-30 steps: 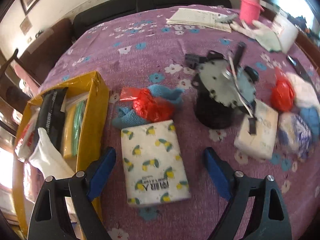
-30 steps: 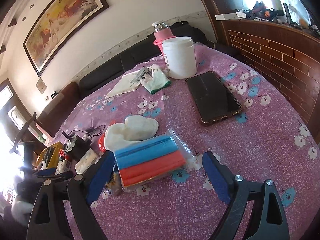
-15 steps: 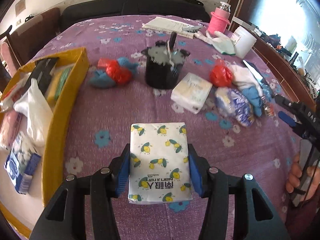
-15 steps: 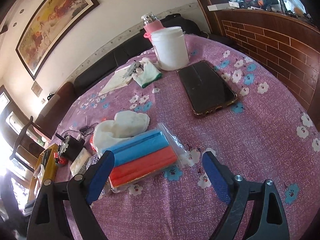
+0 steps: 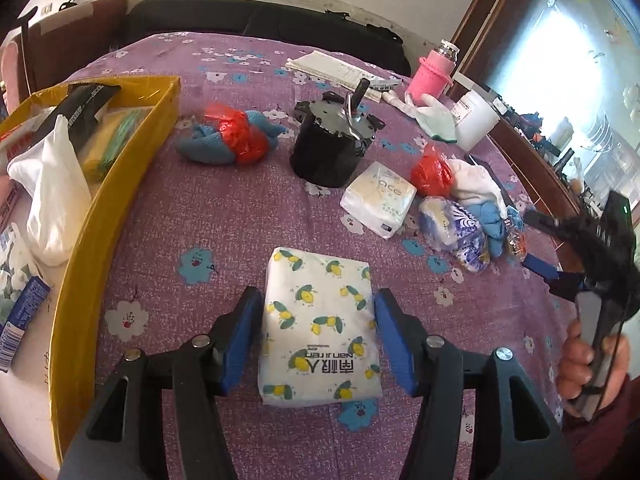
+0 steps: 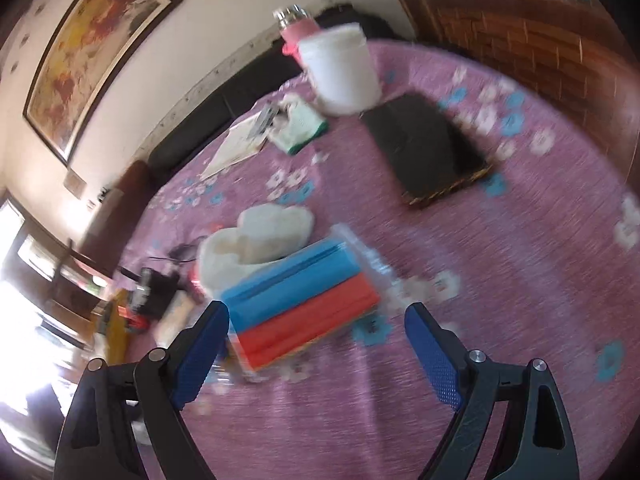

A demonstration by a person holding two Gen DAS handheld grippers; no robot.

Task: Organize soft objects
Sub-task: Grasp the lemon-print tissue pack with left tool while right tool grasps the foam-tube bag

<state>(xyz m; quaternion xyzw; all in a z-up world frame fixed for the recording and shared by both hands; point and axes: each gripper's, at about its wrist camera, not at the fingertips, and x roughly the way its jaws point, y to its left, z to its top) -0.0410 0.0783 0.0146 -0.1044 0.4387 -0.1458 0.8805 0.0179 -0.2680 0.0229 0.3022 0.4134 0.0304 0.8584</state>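
My left gripper [image 5: 318,336] is shut on a white tissue pack with lemon print [image 5: 318,330], held above the purple flowered tablecloth. A yellow box [image 5: 120,196] with soft items inside stands to its left. Loose on the table are a blue cloth with a red bag [image 5: 232,140], a white tissue pack [image 5: 378,199], a red bag [image 5: 431,171] and a blue-white pack [image 5: 456,232]. My right gripper [image 6: 318,354] is open and empty, just short of a clear bag of blue and red cloths [image 6: 300,300]. A white cloth [image 6: 256,240] lies behind that bag.
A black pot [image 5: 332,148] stands mid-table. A pink bottle [image 5: 432,76], a white jar [image 6: 340,68], a glove [image 6: 298,124], papers [image 5: 340,72] and a black phone [image 6: 428,152] lie at the far side. The right-hand gripper also shows in the left wrist view [image 5: 580,264].
My left gripper closed on the lemon-print pack, lifted it and pulled it back from the pile. The right gripper stays open, has shifted, and its view is now blurred.
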